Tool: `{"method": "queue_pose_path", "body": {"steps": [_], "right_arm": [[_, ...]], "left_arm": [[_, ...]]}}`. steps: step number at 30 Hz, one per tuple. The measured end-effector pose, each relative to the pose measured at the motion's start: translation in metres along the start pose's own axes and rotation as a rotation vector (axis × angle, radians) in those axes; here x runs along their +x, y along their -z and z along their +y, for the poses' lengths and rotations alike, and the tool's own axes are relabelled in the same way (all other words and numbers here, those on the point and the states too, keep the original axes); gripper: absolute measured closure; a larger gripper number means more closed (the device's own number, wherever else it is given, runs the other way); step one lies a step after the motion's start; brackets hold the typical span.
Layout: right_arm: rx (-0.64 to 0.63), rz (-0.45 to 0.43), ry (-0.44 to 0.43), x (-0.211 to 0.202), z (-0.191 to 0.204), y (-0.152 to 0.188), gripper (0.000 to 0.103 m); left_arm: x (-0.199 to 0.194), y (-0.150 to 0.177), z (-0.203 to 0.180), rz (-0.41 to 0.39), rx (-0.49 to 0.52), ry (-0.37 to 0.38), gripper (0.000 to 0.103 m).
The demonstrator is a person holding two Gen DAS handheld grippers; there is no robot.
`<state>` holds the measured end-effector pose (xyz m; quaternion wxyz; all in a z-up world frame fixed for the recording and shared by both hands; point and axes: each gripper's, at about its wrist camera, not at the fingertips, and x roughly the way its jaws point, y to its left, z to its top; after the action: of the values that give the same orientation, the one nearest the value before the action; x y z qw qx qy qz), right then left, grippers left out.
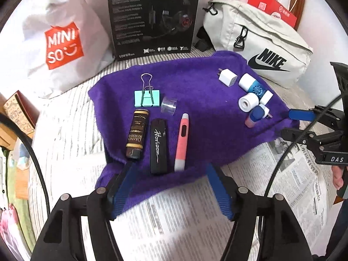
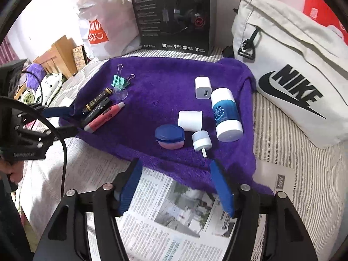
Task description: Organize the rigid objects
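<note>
A purple towel (image 1: 195,82) lies on the bed with small rigid objects in two groups. On its left lie a mint binder clip (image 1: 146,99), a clear cap (image 1: 169,106), a dark brown bottle (image 1: 137,133), a black Horizon case (image 1: 158,149) and a pink pen (image 1: 182,140). On its right are a white charger cube (image 2: 203,87), a blue-and-white bottle (image 2: 226,114), a white cylinder (image 2: 189,120), a blue-lidded pink container (image 2: 170,137) and a small white plug (image 2: 201,141). My left gripper (image 1: 170,169) is open and empty at the towel's near edge. My right gripper (image 2: 176,167) is open and empty too.
A black headset box (image 1: 153,16), a white Miniso bag (image 1: 56,41) and a white Nike bag (image 1: 258,43) stand behind the towel. Newspaper (image 2: 174,217) covers the striped bedding in front. A red paper bag (image 1: 274,8) is at the far right.
</note>
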<state>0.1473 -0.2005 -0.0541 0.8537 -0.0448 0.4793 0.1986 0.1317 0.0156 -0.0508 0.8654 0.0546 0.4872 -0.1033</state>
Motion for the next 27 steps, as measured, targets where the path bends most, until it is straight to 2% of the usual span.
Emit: {"method": "queue_pose_path", "body": {"steps": [3, 6, 9, 14, 18, 27], "right_arm": [[0.018, -0.023, 0.002, -0.013, 0.004, 0.005, 0.024], [0.024, -0.038, 0.021, -0.026, 0.010, 0.013, 0.017], [0.046, -0.057, 0.043, -0.038, 0.016, 0.021, 0.012], [0.104, -0.072, 0.050, -0.056, 0.018, 0.037, 0.001], [0.139, -0.078, 0.076, -0.072, 0.022, 0.050, 0.000], [0.189, -0.115, 0.110, -0.106, 0.025, 0.073, 0.000]], "left_arm": [[-0.012, 0.008, -0.003, -0.018, -0.015, -0.028, 0.022], [-0.024, 0.015, -0.005, -0.042, -0.054, -0.058, 0.021], [-0.037, 0.023, -0.010, -0.068, -0.094, -0.055, 0.018], [-0.055, 0.032, -0.025, -0.088, -0.121, -0.082, 0.013], [-0.069, 0.039, -0.040, -0.106, -0.118, -0.100, 0.008], [-0.087, 0.057, -0.059, -0.108, -0.142, -0.109, 0.007]]}}
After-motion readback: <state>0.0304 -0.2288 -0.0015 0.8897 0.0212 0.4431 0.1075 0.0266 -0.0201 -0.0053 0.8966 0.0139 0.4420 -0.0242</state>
